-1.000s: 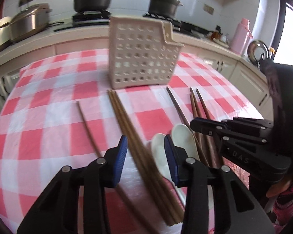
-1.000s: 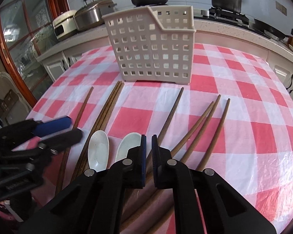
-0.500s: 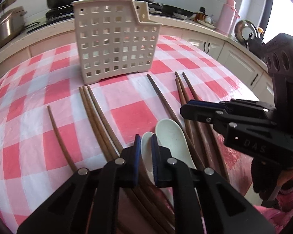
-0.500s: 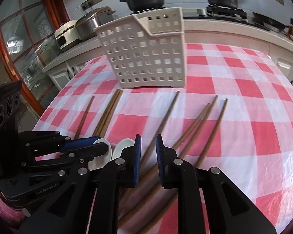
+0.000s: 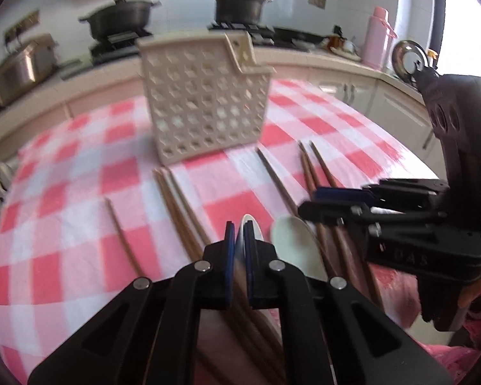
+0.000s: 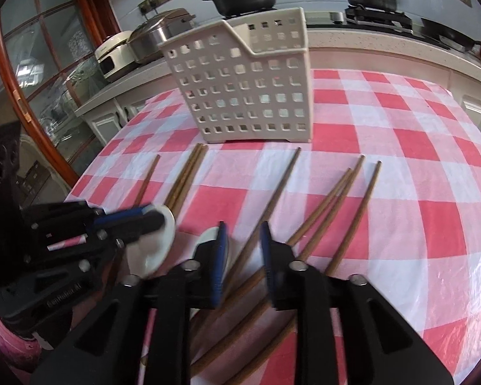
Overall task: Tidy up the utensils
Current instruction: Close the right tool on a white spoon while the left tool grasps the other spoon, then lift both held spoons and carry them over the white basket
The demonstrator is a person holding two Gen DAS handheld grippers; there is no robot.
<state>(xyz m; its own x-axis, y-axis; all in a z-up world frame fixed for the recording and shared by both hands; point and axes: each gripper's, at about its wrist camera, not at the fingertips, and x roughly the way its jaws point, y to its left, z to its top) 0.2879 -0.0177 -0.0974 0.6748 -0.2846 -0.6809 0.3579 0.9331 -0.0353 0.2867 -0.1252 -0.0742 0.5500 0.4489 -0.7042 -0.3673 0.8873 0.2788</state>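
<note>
Barely begun: left gripper (image 5: 239, 250) clamped on one white ceramic spoon (image 6: 158, 239); right gripper (image 6: 242, 250) open over second spoon (image 5: 293, 243), brown wooden chopsticks (image 6: 333, 192); perforated beige basket (image 6: 243, 93) ahead.

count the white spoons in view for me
2. One spoon is clamped in the left tongs, lifted off the cloth. The other spoon lies on the checked tablecloth, beside the open right tongs. None seem hidden.
</note>
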